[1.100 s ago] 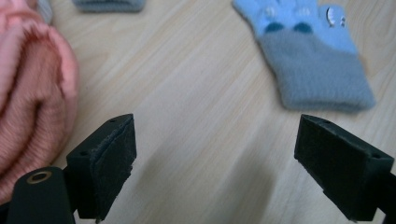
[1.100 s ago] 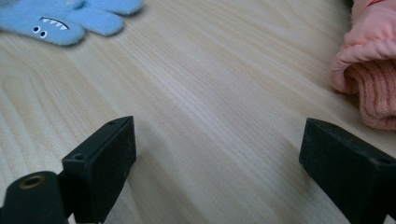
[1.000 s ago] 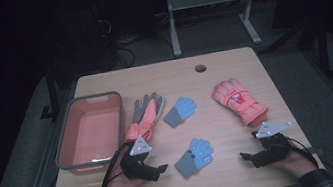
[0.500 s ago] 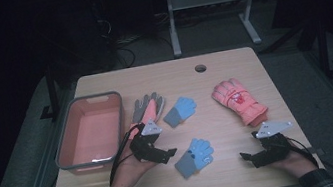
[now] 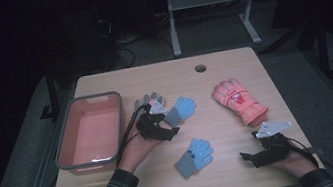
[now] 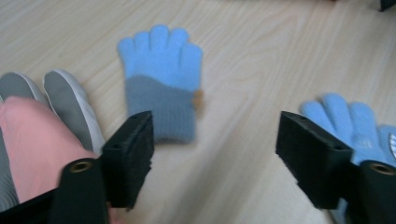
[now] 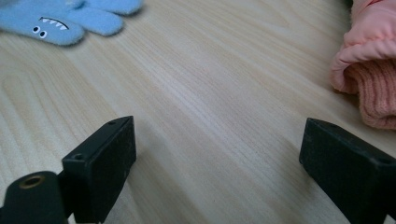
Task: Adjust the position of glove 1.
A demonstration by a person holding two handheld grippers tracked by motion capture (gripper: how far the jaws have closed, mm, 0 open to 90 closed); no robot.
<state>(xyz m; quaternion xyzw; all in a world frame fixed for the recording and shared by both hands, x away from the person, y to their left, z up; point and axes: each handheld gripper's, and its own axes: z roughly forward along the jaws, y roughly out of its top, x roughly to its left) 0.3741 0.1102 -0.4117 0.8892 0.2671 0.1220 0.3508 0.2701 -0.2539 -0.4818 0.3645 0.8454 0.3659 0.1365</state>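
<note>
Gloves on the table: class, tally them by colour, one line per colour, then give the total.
Blue gloves: 2 — one by the left gripper, one nearer the front
Pink glove: 1
Grey-and-pink glove: 1
Total: 4

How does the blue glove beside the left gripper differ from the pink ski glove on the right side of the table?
The blue glove is small, thin and knitted, with a grey cuff; the pink ski glove is larger, padded, with a ribbed cuff. The blue glove lies by the left gripper; the pink ski glove lies apart from it, nearer the right gripper. Both lie flat on the table.
</note>
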